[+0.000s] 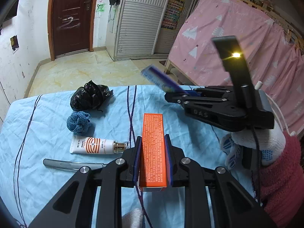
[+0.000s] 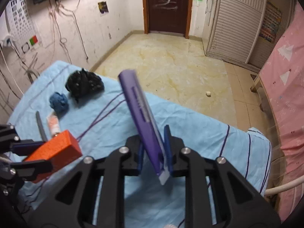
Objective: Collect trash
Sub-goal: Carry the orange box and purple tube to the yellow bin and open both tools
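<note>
**Two boxes gripped above a blue-sheeted table**

Pale walls, a dark red door (image 1: 71, 17) at upper left of the left wrist view, yellowish tiled floor (image 2: 171, 64), pink curtain (image 1: 247, 43) on the right. Below, a light blue sheet (image 1: 47, 129) with thin dark stripes.

Left part of the sheet in the left wrist view: crumpled black plastic bag (image 1: 90, 95), just beneath it a blue knitted ball (image 1: 78, 122), then a white and orange tube (image 1: 95, 145) lying flat, and a grey flat tool (image 1: 74, 164) nearest the bottom edge.

Centre bottom: left gripper (image 1: 153, 157) clamped on an orange box (image 1: 153, 148), blue pads pressed to both long sides, box pointing up the frame.

Right of centre: right gripper (image 1: 187, 93) held by a white gloved hand (image 1: 262, 142), pinching a purple box (image 1: 161, 78), blurred, raised above the sheet's far edge. In the right wrist view, right gripper (image 2: 156, 150) closed on that purple box (image 2: 141, 117), tilted toward upper left; orange box (image 2: 57, 150) at lower left in the other gripper.
</note>
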`<state>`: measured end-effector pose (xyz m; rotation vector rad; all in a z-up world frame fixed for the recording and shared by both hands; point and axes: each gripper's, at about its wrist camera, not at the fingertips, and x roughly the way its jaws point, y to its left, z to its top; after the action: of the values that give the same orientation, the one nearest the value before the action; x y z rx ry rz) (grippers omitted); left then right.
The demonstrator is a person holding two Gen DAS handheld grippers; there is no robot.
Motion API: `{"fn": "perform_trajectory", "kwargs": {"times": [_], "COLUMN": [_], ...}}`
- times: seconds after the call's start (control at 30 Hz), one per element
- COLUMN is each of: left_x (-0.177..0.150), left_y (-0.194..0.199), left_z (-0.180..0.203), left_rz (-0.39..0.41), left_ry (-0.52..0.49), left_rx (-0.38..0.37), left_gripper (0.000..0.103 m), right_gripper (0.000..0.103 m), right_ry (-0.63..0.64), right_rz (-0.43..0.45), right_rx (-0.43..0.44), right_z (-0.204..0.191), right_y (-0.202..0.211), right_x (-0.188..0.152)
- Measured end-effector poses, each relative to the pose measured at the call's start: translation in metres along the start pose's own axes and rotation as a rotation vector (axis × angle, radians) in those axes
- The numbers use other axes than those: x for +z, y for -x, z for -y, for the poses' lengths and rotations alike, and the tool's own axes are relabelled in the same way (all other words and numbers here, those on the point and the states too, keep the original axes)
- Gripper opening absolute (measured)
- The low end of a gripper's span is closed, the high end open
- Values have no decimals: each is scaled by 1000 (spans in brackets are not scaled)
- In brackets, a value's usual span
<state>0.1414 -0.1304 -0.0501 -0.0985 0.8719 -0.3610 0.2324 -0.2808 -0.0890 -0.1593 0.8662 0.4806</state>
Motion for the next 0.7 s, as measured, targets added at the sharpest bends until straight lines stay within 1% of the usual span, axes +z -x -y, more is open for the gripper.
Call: {"fn": "perform_trajectory", "kwargs": {"times": [0.07,0.2,0.27,0.4,0.53,0.57,0.6,0.63,0.67,0.7], "left_x": [0,0,-1,-5,-8,-8,-8,-7,-7,-7], "left_y": [4,10,13,16,21,23,25,26,28,29], "left_z": [2,6,10,16,17,16,15,13,11,9], "left_rz": [8,20,23,29,35,38,41,44,48,50], "left_ry": [2,-1,-6,-10,-6,-4,-3,0,4,8], "left_rx": [-1,-3,-5,-2,4,6,8,11,12,14], "left_gripper": [13,13,13,13,13,13,13,13,13,13], "right_gripper": [14,14,14,14,14,22,41,51,64,65], "right_ry": [-29,-54,-54,-42,-37,-30,-23,-13,-11,-9], "right_rz": [37,81,84,60,58,49,46,33,24,11], "right_rx": [15,35,25,5,51,51,38,27,25,21], "right_z": [-2,-8,-10,-9,-9,-11,-14,-17,-19,-21], "right_y": [14,33,37,33,27,23,21,14,11,4], "right_x": [-4,-11,-12,-15,-14,-12,-11,-9,-8,-6]}}
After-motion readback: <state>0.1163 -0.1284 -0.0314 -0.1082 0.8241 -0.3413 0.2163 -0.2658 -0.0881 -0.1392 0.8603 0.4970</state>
